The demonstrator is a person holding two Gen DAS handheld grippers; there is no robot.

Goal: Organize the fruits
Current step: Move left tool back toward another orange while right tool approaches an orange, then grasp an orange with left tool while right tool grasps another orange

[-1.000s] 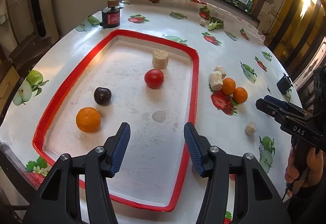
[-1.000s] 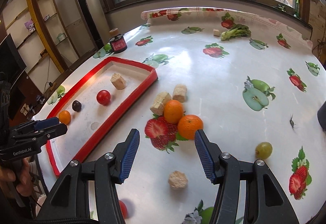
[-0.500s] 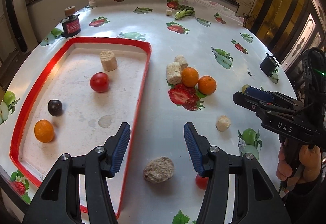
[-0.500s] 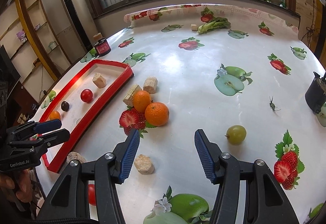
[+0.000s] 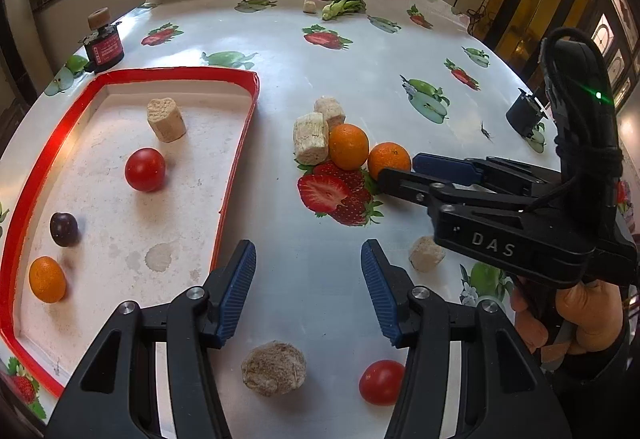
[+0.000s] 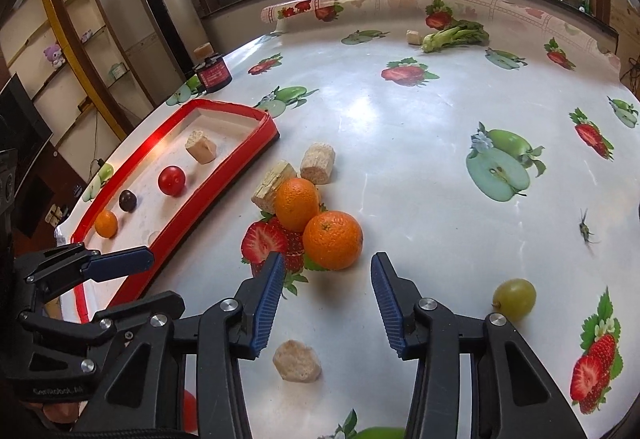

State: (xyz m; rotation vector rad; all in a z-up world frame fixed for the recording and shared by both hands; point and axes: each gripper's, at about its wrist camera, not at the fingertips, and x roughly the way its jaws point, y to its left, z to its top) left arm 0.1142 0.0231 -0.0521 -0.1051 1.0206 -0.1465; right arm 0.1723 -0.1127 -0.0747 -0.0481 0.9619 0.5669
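Three oranges (image 5: pixel 348 146), two tomatoes (image 5: pixel 145 169), one plum (image 5: pixel 63 228), one grape (image 6: pixel 513 298).

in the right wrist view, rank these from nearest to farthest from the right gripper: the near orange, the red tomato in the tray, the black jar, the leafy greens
From the right gripper:
1. Near orange, just ahead of the open fingertips.
2. Red tomato, left, inside the red tray.
3. Black jar, far left, beyond the tray.
4. Leafy greens, at the table's far edge.
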